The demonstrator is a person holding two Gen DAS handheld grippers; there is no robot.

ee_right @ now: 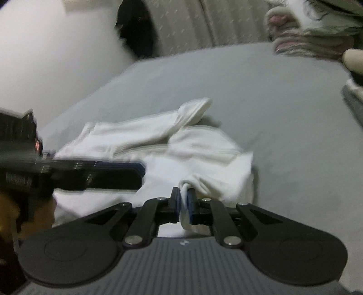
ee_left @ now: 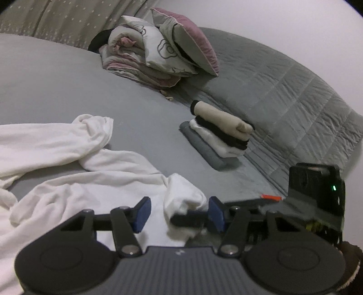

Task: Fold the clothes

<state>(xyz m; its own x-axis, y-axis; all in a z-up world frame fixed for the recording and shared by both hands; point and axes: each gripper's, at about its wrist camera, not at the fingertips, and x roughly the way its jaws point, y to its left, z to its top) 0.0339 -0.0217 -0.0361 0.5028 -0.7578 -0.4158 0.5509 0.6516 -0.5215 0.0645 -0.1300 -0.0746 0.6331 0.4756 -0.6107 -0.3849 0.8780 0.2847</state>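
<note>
Nearest in the right wrist view: right gripper (ee_right: 184,199), black linkage arms w/ blue pads, jaws pinched tight on a fold of the crumpled white long-sleeved cotton garment (ee_right: 158,147); cloth shows squeezed between the pads. Frame is motion-blurred. The left gripper (ee_right: 97,172) crosses in from the left side of that view, lying over the white cloth; jaw state not readable there.

Left wrist view: left gripper (ee_left: 179,212) w/ jaws spread wide, blue fingers (ee_left: 143,213) apart, a bunched corner of the white garment (ee_left: 68,163) sitting between them, not pinched. Just right of it the right gripper's (ee_left: 195,220) dark body, w/ a small green light, reaches in across the cloth.

Garment lies loose on the smooth grey bedsheet (ee_left: 56,86), one sleeve trailing off to the left, another looped farther back; body of it spreads toward the near-left edge.

Mid-distance, right: neat stack of folded clothes (ee_left: 217,136) — grey at bottom, then white, black, beige roll on top — at the edge of a grey quilted blanket (ee_left: 283,90).

Farther back: heap of folded white-and-pink bedding w/ a pink-trimmed cushion (ee_left: 158,52) leaning on it. Behind that, grey star-patterned headboard fabric (ee_left: 56,20) and a pale wall (ee_left: 283,20).
</note>
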